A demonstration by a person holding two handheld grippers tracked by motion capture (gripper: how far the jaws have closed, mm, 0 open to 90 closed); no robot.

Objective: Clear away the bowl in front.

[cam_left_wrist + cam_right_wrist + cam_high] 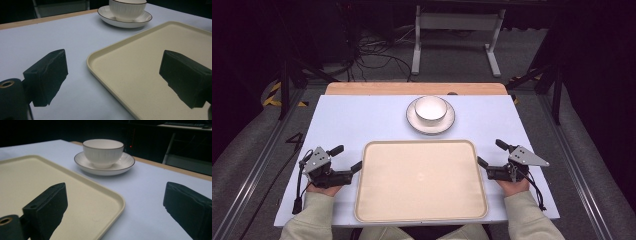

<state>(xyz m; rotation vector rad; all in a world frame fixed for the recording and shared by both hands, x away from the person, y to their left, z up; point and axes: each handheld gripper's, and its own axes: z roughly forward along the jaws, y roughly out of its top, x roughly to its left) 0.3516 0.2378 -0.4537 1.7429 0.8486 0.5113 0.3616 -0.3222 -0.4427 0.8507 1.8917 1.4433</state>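
Both grippers, left [348, 157] and right [490, 152], gape empty beside the tray [421, 216] (bare); probably they next reach for the bowl [430, 108].

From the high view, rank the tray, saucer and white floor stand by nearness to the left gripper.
Measured from the left gripper:
1. Tray, right beside it, table centre.
2. Saucer, holding the bowl, farther back.
3. White floor stand, beyond the table.
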